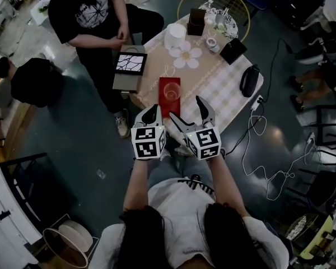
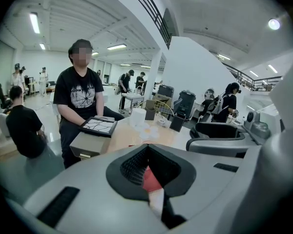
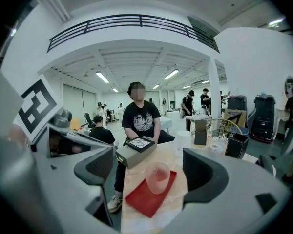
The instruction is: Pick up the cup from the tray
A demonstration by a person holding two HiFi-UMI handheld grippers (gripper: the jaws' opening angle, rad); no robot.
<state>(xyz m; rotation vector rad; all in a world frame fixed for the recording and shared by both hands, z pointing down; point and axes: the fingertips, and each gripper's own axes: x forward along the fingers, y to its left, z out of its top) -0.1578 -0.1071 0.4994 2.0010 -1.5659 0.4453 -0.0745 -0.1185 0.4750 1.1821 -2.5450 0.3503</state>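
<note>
A clear cup (image 1: 171, 93) stands upright on a red tray (image 1: 169, 107) near the table's front edge. In the right gripper view the cup (image 3: 158, 177) and the tray (image 3: 145, 200) show ahead, framed by my two jaws. My right gripper (image 1: 192, 113) hovers just short of the tray's near right corner, open, its fingers (image 3: 205, 173) clear of the cup. My left gripper (image 1: 150, 115) sits by the tray's near left corner, shut and empty. Only a sliver of red tray (image 2: 150, 180) shows past its closed jaws.
A grey box (image 1: 126, 74) topped with a patterned panel lies at the table's left edge, in front of a seated person in black (image 1: 92, 10). Farther back are a white cylinder (image 1: 175, 36), a flower mat (image 1: 188, 55), black boxes (image 1: 233, 50) and a black pouch (image 1: 250, 80).
</note>
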